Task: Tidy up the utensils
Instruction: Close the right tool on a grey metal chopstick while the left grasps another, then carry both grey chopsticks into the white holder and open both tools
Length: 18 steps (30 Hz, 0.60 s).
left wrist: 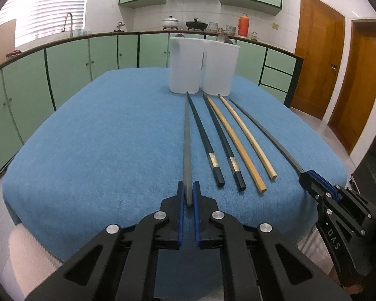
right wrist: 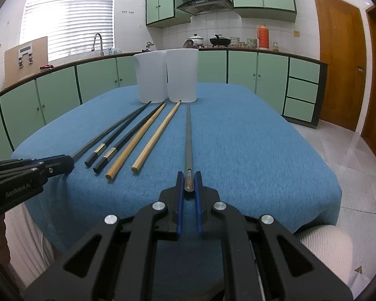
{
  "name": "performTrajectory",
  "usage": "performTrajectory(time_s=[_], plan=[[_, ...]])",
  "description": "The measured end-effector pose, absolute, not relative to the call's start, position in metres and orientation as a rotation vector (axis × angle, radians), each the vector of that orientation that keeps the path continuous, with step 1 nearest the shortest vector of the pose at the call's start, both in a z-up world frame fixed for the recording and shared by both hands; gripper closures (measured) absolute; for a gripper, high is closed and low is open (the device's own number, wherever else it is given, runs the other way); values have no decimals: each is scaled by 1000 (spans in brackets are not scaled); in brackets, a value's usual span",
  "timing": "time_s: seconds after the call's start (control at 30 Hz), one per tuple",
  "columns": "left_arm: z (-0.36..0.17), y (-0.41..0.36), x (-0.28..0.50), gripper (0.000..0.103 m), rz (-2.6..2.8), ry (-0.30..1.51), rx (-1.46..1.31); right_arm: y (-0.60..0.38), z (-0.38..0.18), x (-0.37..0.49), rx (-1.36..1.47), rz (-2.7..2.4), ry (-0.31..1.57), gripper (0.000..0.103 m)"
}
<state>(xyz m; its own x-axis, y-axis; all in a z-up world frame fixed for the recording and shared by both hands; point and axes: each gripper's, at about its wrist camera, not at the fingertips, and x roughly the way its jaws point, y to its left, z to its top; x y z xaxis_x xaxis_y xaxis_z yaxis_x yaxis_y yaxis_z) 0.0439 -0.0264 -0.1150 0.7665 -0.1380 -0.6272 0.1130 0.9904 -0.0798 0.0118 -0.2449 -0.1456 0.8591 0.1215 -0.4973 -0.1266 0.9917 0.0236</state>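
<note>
Six chopsticks lie in a row on the blue-clothed table (left wrist: 100, 138), pointing at two white cups (left wrist: 185, 65) (left wrist: 220, 67) at the far end. My left gripper (left wrist: 188, 188) is shut on the near end of the leftmost grey metal chopstick (left wrist: 186, 138). To its right lie two black chopsticks (left wrist: 203, 138) with silver bands and two wooden ones (left wrist: 238, 145). My right gripper (right wrist: 189, 178) is shut on the near end of the other grey chopstick (right wrist: 188, 138), the rightmost one. Each gripper shows in the other's view: the right gripper (left wrist: 305, 178) and the left gripper (right wrist: 71, 161).
The table's near edge runs just under both grippers. Its right side drops to a tiled floor (right wrist: 351, 155). Green cabinets (left wrist: 67, 70) with a counter curve behind the table, and wooden doors (left wrist: 318, 57) stand at the right. White-sleeved arms (right wrist: 323, 248) show at the bottom.
</note>
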Motion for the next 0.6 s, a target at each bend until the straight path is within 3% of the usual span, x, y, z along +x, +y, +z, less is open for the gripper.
performTrajectory(time_s=[0.6], plan=[[-8,-7,30,97,-121,382,18,-273,-42,14,-42,192,369,97]])
